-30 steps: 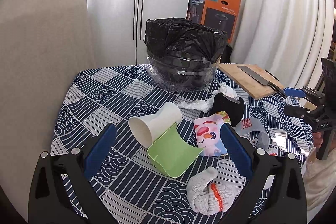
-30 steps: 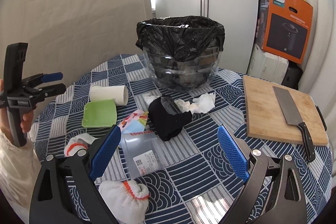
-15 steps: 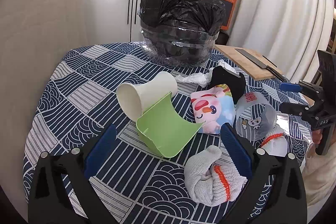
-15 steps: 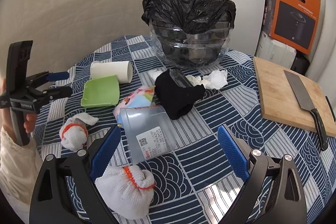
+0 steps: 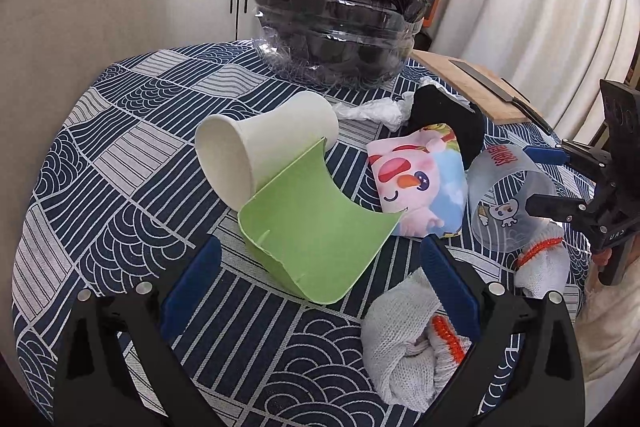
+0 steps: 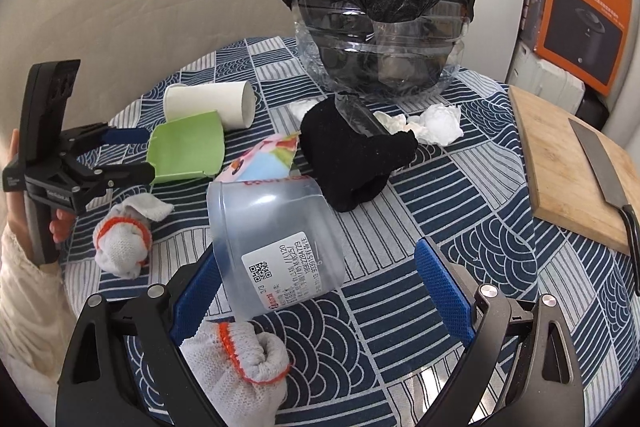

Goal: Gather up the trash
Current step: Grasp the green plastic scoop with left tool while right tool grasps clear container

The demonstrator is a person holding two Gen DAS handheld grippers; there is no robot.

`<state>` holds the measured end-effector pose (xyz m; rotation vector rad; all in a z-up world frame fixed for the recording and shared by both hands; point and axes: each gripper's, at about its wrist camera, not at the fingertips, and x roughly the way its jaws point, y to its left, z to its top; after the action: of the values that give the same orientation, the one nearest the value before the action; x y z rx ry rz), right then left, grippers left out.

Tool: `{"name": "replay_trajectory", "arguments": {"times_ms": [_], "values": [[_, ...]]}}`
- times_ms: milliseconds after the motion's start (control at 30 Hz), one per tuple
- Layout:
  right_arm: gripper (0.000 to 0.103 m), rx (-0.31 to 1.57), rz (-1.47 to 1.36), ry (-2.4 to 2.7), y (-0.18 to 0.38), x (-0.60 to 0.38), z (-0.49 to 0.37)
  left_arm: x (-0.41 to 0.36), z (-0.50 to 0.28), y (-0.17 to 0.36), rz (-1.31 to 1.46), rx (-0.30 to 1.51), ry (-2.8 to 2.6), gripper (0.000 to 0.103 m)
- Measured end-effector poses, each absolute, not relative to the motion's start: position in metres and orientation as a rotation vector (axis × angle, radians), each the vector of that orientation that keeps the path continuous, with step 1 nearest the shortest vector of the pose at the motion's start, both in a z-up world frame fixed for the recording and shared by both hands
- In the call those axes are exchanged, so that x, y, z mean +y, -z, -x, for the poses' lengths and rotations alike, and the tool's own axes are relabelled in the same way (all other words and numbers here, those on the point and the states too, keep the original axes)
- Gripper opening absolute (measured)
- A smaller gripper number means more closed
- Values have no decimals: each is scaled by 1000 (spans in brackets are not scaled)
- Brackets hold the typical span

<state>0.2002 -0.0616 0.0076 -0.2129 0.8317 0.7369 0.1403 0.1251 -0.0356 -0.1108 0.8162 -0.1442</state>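
Note:
A bin lined with a black bag stands at the table's far side. Trash lies before it: a white paper cup on its side, a green plastic piece, a cartoon wrapper, a clear plastic cup, crumpled tissue and a black sock. My left gripper is open, the green piece just ahead of its fingers. My right gripper is open around the clear cup's base.
Two balled white gloves with orange cuffs lie near the front edge. A wooden cutting board with a cleaver sits at the right. An orange box and white cupboard stand behind the table.
Both grippers have moved forward and down toward the trash. The green piece and the clear cup now sit close to the open fingers.

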Motion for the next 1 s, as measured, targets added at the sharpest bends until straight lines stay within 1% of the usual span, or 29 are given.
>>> {"name": "replay_trajectory", "arguments": {"times_ms": [367, 400, 433, 467, 500, 533, 567, 600, 633, 700, 733, 800, 833, 900, 933, 967, 1000], "values": [[89, 876, 182, -766, 8, -59, -213, 117, -157, 48, 31, 864, 154, 97], [89, 871, 169, -772, 7, -61, -214, 116, -157, 48, 27, 863, 159, 96], [88, 867, 157, -778, 6, -63, -214, 116, -158, 48, 24, 863, 167, 93], [85, 862, 147, -783, 5, -65, -214, 116, -158, 49, 21, 866, 174, 86], [78, 856, 141, -789, 4, -66, -215, 115, -159, 49, 20, 867, 176, 83], [63, 855, 132, -796, 2, -68, -215, 116, -159, 49, 25, 871, 180, 81], [56, 857, 123, -799, 2, -69, -215, 116, -159, 48, 28, 874, 182, 80], [52, 856, 121, -800, 1, -69, -215, 116, -159, 48, 27, 875, 183, 79], [46, 855, 124, -801, 1, -70, -214, 116, -158, 48, 22, 876, 183, 77], [44, 855, 133, -803, 1, -69, -212, 115, -156, 47, 10, 880, 173, 75], [40, 854, 140, -801, 1, -69, -211, 114, -155, 46, 7, 882, 171, 75], [36, 851, 154, -799, 0, -68, -208, 113, -153, 45, 0, 885, 169, 74], [33, 849, 159, -800, -1, -68, -206, 113, -151, 45, -1, 886, 168, 73], [24, 838, 168, -786, -4, -69, -203, 114, -149, 44, -4, 884, 164, 72], [13, 828, 170, -772, -6, -70, -201, 114, -147, 43, -5, 884, 163, 71], [7, 821, 169, -762, -7, -71, -200, 114, -145, 42, -6, 882, 161, 71], [6, 818, 167, -761, -9, -73, -198, 114, -144, 41, -5, 880, 158, 71]]}}
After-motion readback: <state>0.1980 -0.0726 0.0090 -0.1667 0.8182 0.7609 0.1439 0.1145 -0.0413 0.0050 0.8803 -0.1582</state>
